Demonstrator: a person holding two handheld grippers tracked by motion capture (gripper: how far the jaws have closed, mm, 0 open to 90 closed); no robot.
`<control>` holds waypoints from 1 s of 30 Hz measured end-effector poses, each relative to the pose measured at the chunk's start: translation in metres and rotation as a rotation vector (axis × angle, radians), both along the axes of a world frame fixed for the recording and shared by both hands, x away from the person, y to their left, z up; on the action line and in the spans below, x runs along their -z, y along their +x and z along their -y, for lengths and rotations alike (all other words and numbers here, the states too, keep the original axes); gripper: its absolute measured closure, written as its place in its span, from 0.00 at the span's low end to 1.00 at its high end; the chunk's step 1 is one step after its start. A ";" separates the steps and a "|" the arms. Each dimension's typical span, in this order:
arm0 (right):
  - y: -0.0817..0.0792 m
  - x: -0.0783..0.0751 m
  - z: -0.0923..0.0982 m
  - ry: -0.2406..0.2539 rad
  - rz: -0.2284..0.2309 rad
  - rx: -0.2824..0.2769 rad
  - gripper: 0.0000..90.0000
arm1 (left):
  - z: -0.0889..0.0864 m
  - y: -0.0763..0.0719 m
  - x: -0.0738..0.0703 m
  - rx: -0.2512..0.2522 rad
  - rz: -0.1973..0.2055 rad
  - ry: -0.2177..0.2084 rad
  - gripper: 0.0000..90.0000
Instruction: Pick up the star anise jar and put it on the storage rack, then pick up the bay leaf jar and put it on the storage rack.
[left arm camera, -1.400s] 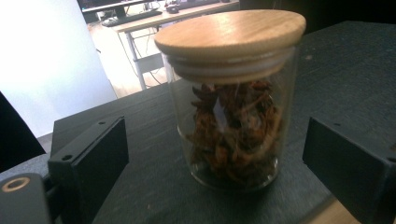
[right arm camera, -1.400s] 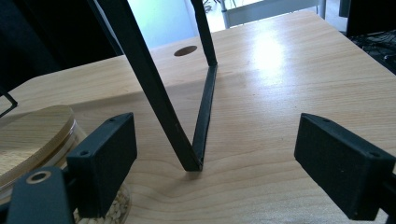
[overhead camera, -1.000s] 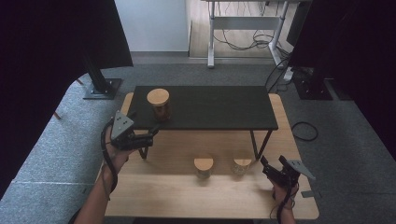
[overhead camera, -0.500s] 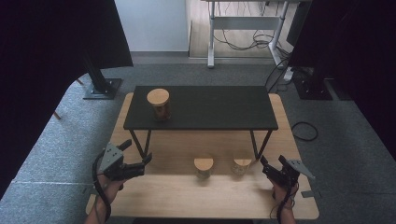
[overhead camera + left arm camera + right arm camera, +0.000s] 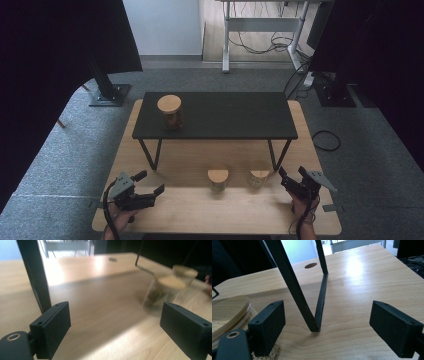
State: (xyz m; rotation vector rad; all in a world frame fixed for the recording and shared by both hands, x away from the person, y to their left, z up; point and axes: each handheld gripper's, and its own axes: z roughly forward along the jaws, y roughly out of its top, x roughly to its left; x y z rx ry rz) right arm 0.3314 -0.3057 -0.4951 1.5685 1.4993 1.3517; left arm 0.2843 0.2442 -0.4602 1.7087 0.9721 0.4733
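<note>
Table: a pale wooden table (image 5: 200,215) on grey carpet, with a person's forearms coming in at its near edge.
Shelf: a low black shelf (image 5: 220,116) on thin black legs stands over the far half of the table.
Far jar: a glass jar with a wooden lid (image 5: 170,111) stands upright on the left end of the shelf.
Middle jar: a second lidded jar (image 5: 218,179) stands on the table near the shelf's front edge, about centre.
Right jar: a third lidded jar (image 5: 259,177) stands just right of the middle one, apart from it.
Left gripper (image 5: 149,184): low at the near left corner, well apart from every jar; its jaws stand wide with nothing between them, though they have just been closing a little.
Right gripper (image 5: 291,176): at the near right, just right of the right jar; jaws apart, gripping nothing.
In the way: the shelf's right front leg (image 5: 294,287) slants down to the table straight ahead of the right gripper, and the right jar sits beside its left jaw.
</note>
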 end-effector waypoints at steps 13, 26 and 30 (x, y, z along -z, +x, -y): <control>0.001 0.000 0.000 -0.003 -0.001 -0.004 0.14 | 0.008 0.000 0.033 0.031 -0.102 0.045 0.09; 0.002 0.000 -0.001 -0.011 0.000 -0.008 0.14 | 0.017 0.000 0.039 0.044 -0.108 0.088 0.09; 0.001 0.000 0.000 -0.002 0.005 -0.010 0.14 | 0.016 0.001 0.039 0.046 -0.116 0.062 0.09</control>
